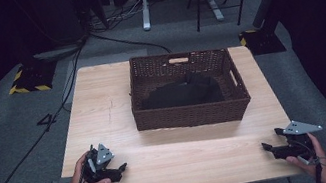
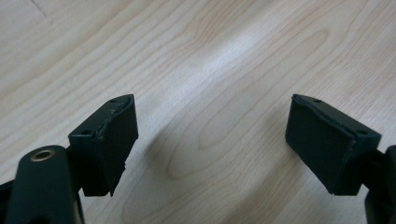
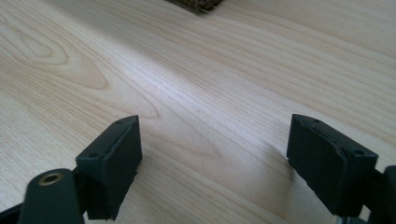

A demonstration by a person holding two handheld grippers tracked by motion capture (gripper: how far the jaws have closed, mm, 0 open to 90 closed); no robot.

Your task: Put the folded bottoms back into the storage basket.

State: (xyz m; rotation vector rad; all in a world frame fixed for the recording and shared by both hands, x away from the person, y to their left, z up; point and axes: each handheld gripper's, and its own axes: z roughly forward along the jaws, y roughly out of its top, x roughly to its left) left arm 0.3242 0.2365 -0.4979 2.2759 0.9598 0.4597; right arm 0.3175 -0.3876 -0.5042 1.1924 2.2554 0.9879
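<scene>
The left tool [image 1: 122, 168] sits low at the near left, held in the left hand [image 1: 86, 178], jaws spread wide with nothing between. The right tool [image 1: 265, 146] mirrors it at near right, equally agape and empty.

text: "4" mark on grey floor [image 1: 47, 121] | place: beyond left gripper [image 1: 109, 171], off table's [image 1: 103, 112] left edge | other readable text: none
</scene>
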